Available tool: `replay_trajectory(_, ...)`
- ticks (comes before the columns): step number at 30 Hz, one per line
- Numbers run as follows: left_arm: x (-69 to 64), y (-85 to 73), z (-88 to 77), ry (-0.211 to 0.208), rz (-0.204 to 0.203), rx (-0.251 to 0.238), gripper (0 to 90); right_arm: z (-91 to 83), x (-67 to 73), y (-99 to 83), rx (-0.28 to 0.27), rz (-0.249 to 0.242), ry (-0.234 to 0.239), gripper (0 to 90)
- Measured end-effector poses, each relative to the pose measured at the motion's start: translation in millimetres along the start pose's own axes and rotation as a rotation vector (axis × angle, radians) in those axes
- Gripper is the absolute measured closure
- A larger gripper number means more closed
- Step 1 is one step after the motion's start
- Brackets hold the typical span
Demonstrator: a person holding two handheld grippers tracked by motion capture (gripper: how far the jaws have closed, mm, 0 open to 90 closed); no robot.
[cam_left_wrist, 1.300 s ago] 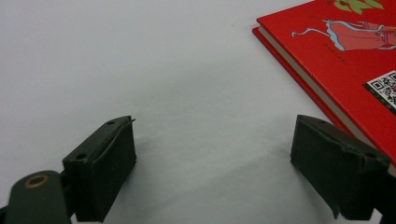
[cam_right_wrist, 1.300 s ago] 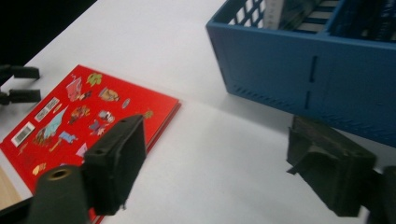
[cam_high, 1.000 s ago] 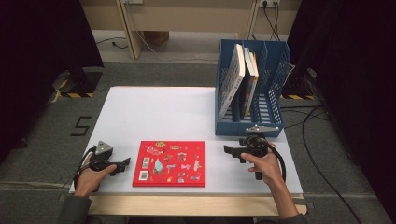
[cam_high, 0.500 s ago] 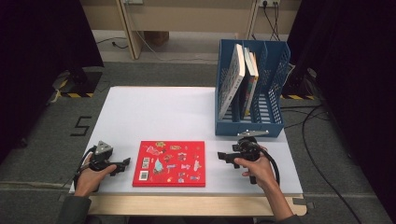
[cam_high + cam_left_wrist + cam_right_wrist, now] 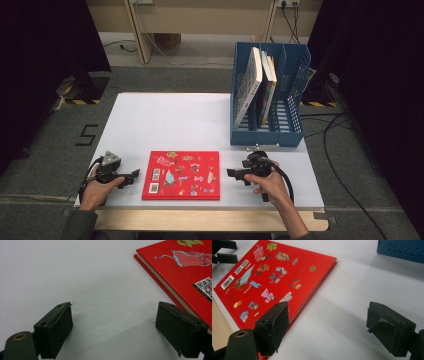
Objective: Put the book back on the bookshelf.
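Right gripper (image 5: 231,173), jaws apart, empty, has slid toward red picture book (image 5: 182,174), now at book's 3 o'clock edge; probably lining up pickup. Left gripper (image 5: 135,173), jaws apart, waits at 9 o'clock.

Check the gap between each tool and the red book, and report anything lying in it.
Nothing visible is in the way. Bare white table lies between the left tool and the red book, and between the right tool and the book's other edge. Both tools are open and empty.

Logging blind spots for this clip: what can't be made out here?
- Red book cover text: too small in high view; cut off by frame edges in both gripper views.
- Upright books in the blue rack: lower parts hidden by its walls.
- Right gripper: jaw gap unclear from above.
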State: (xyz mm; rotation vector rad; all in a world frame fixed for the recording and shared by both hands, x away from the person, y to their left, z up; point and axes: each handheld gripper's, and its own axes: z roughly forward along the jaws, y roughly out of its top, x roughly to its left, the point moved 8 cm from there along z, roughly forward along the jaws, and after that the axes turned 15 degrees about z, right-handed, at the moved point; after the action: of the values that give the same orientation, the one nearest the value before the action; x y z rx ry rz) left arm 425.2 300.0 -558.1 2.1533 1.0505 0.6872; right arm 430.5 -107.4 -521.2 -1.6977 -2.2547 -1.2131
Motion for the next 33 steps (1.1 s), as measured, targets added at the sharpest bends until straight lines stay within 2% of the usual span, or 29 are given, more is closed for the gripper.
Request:
replay_trajectory(2,-0.5,-0.1,-0.9,-0.011,-0.002,-0.001,13.4,1.6,1.5,-1.4,0.005,0.001,0.007,19.2)
replay_trajectory(6,-0.8,0.6,-3.9,-0.046,-0.056,-0.02,13.8,4.4,4.7,-3.3,0.014,0.003,0.013,19.1)
replay_trajectory(8,-1.9,0.5,-5.0,-0.047,-0.059,-0.015,14.6,7.3,6.5,-4.5,0.02,0.008,0.018,19.1)
replay_trajectory(15,-24.8,7.1,-2.9,-0.084,0.006,0.006,14.1,20.1,14.4,-9.5,0.05,0.006,0.033,19.2)
replay_trajectory(17,-28.6,8.3,-2.9,-0.066,0.034,0.022,15.1,23.5,17.7,-10.1,0.055,0.009,0.041,19.2)
replay_trajectory(22,-30.8,9.1,-4.4,-0.073,0.027,0.034,19.5,30.1,24.3,-11.0,0.066,0.006,0.051,19.4)
replay_trajectory(26,-42.2,13.1,-5.6,-0.121,0.054,0.029,26.1,34.3,27.5,-10.1,0.07,0.014,0.06,19.8)
replay_trajectory(29,-56.5,17.3,-4.9,-0.175,0.087,0.027,24.0,36.9,29.6,-9.8,0.071,0.026,0.062,19.9)
replay_trajectory(31,-62.9,18.8,-4.0,-0.189,0.105,0.03,18.2,39.1,29.2,-9.3,0.071,0.033,0.067,19.6)
replay_trajectory(33,-64.2,19.2,-4.0,-0.195,0.109,0.034,17.9,39.2,28.0,-7.9,0.06,0.056,0.066,19.7)
